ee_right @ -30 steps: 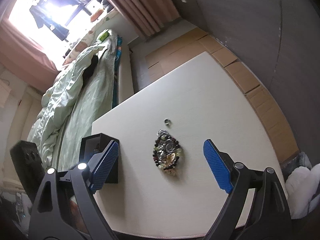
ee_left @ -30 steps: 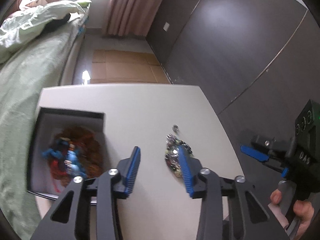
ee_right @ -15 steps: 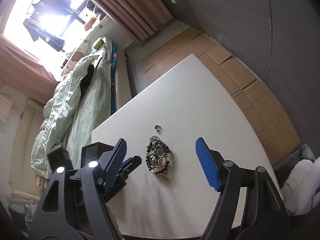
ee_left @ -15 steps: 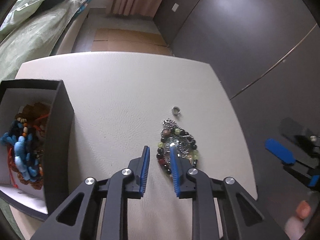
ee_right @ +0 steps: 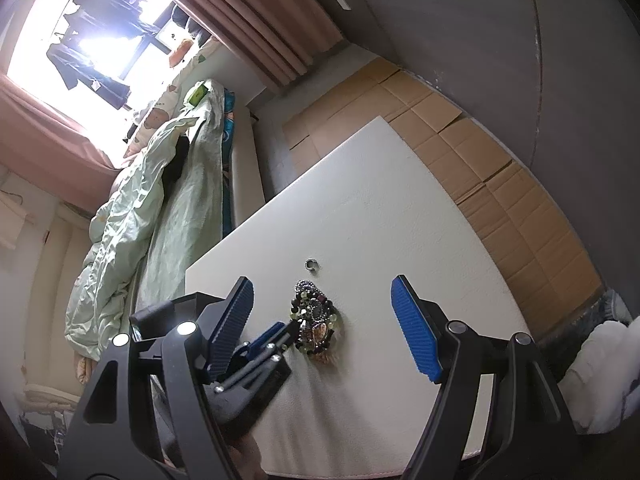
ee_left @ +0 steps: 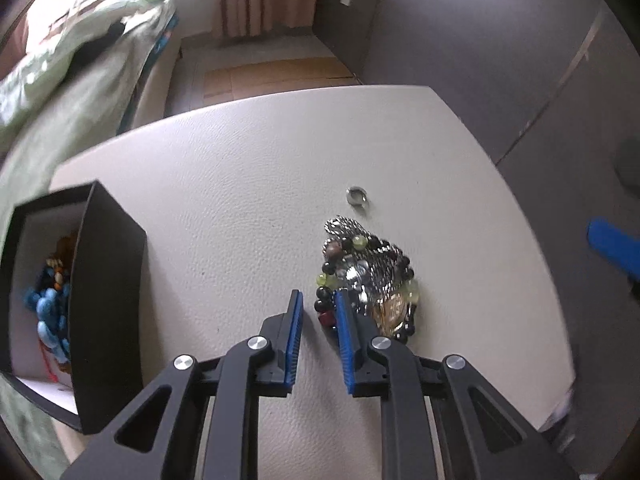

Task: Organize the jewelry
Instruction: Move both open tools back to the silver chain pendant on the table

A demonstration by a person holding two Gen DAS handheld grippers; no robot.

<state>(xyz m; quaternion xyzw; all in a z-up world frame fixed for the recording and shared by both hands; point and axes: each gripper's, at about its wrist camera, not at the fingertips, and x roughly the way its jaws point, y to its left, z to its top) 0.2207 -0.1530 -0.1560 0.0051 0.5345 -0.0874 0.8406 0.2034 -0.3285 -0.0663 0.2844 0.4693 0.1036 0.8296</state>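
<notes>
A heap of beaded bracelets and silver chain (ee_left: 368, 276) (ee_right: 316, 316) lies on the white table (ee_left: 240, 184), with a small silver ring (ee_left: 357, 195) (ee_right: 311, 264) just beyond it. My left gripper (ee_left: 318, 300) points down at the heap's near left edge. Its jaws are closing, a dark bead and a red bead lie between the tips, and a gap shows on the left pad's side. My right gripper (ee_right: 320, 282) hangs open and wide above the heap, holding nothing. The black box (ee_left: 108, 280) at the left holds blue and brown jewelry.
A bed with a pale green quilt (ee_right: 160, 200) runs along the table's far left side. Flattened cardboard (ee_right: 460, 140) covers the floor beyond the table, against a dark wall. Something white (ee_right: 600, 360) sits on the floor at the right.
My left gripper came down and forward onto the heap's edge, and its jaws narrowed from wide to a small gap. The right gripper's jaws narrowed a little and it barely shifted.
</notes>
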